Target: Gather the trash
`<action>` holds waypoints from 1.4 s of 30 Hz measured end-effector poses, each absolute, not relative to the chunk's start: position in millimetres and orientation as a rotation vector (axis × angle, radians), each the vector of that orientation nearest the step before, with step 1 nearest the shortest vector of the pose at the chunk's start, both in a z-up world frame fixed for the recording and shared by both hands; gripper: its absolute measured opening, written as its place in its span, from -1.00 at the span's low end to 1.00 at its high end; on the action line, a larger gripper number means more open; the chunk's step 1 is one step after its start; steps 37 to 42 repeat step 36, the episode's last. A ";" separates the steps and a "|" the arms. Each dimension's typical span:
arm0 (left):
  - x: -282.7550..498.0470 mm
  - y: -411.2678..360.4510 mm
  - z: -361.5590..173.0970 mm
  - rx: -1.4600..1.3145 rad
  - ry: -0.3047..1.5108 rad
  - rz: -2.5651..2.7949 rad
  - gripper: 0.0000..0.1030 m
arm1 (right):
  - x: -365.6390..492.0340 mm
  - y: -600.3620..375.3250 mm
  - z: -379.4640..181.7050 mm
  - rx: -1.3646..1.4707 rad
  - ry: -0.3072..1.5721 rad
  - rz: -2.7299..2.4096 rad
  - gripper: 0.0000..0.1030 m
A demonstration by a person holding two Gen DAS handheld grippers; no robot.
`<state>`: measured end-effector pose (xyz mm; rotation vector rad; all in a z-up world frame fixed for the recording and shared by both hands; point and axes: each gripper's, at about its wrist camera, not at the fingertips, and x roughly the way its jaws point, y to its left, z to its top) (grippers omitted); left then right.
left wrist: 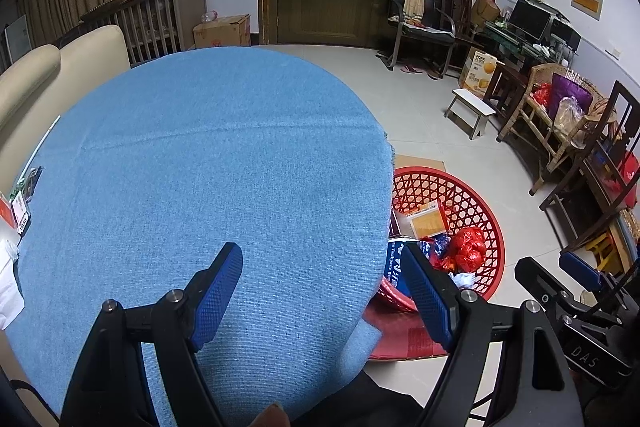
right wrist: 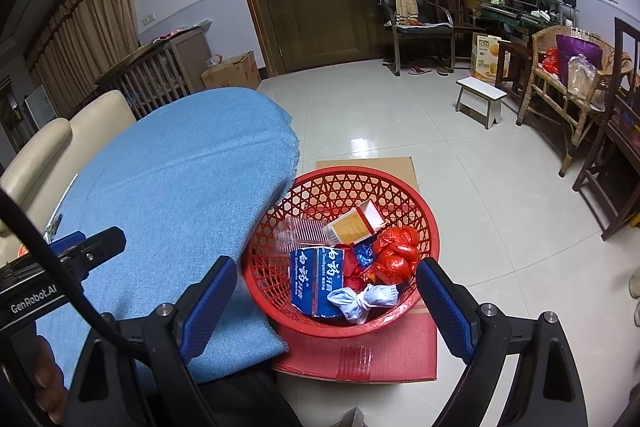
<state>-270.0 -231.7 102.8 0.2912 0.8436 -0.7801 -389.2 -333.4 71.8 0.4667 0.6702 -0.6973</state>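
A red mesh basket [right wrist: 430, 227] stands on a cardboard box [right wrist: 360, 355] on the floor, right of the table with the blue cloth [left wrist: 208, 155]. In it lie a blue toothpaste box [right wrist: 316, 279], an orange carton [right wrist: 354, 225], a crumpled red bag [right wrist: 396, 251], a clear plastic piece [right wrist: 300, 233] and a knotted pale blue mask [right wrist: 362, 301]. My right gripper [right wrist: 326, 277] hangs open above the basket's near side, holding nothing. My left gripper [left wrist: 320, 265] stands open over the cloth's right edge, also with nothing in it. The basket [left wrist: 476, 203] shows partly behind the cloth in the left wrist view.
A cream sofa [left wrist: 48, 75] lines the table's left side, with papers and small packages [left wrist: 20, 211] at the cloth's left edge. A white stool [right wrist: 482, 97], wicker chair [right wrist: 560, 95], dark wooden chairs and boxes stand along the right wall. Tiled floor [right wrist: 380, 115] stretches toward the wooden door.
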 end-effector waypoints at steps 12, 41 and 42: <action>-269.9 -232.2 102.2 0.298 0.840 -0.775 0.58 | -387.6 -331.8 70.4 0.463 0.676 -0.696 0.80; -271.8 -227.8 103.2 0.263 0.810 -0.810 0.59 | -386.7 -330.1 66.2 0.461 0.684 -0.693 0.80; -271.8 -227.8 103.2 0.263 0.810 -0.810 0.59 | -386.7 -330.1 66.2 0.461 0.684 -0.693 0.80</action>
